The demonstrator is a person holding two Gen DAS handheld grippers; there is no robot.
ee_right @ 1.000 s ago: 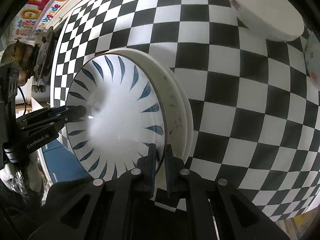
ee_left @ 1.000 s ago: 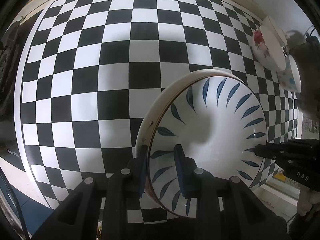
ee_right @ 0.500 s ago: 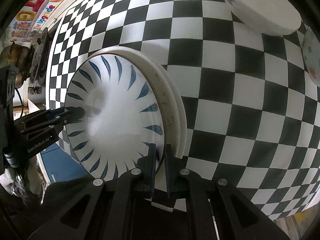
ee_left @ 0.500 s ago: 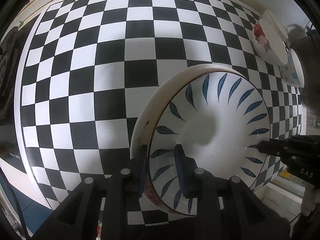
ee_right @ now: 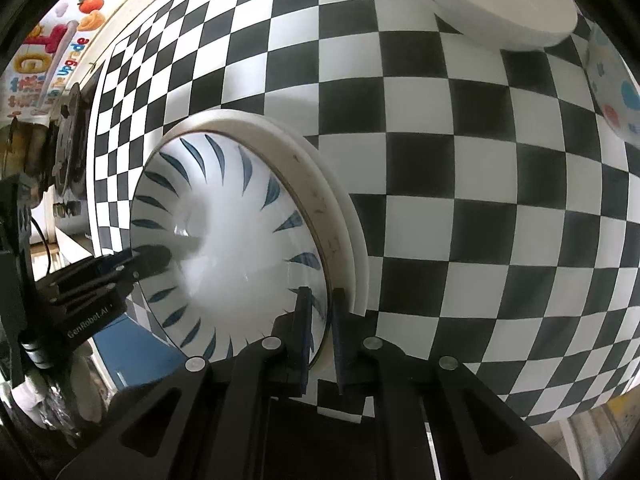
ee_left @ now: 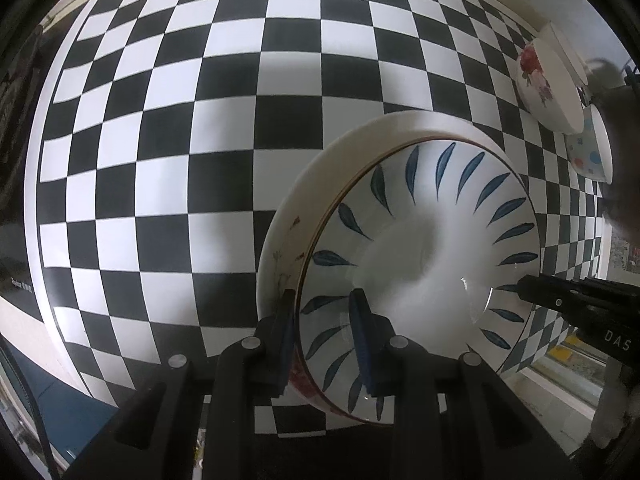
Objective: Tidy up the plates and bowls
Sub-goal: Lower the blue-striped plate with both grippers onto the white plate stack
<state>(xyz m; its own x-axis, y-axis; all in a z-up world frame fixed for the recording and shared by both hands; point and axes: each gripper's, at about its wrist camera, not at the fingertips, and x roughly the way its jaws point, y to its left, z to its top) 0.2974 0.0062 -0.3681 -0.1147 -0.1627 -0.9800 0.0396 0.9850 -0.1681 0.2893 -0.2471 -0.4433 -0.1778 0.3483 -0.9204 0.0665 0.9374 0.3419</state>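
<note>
A white plate with blue leaf marks (ee_left: 420,248) lies nested on a stack of white plates (ee_left: 280,248) on the checkered table (ee_left: 180,140). My left gripper (ee_left: 324,336) is shut on the leaf plate's near rim, one pad outside, one inside. In the right wrist view the leaf plate (ee_right: 232,248) fills the left half. My right gripper (ee_right: 320,320) straddles its rim; its jaws are opening and narrow gaps show beside the rim. Each gripper's tip shows in the other view: the right gripper (ee_left: 524,292), the left gripper (ee_right: 160,258).
A white bowl with red flowers (ee_left: 548,84) and a dotted bowl (ee_left: 592,152) stand at the table's far right; the white bowl (ee_right: 500,4) and dotted bowl (ee_right: 612,88) also show top right. Dark gear (ee_right: 68,152) sits off the table's left edge.
The leaf plate has drifted slightly right over the stack, so more of the white rim below shows on the left. The right jaws stand a little wider.
</note>
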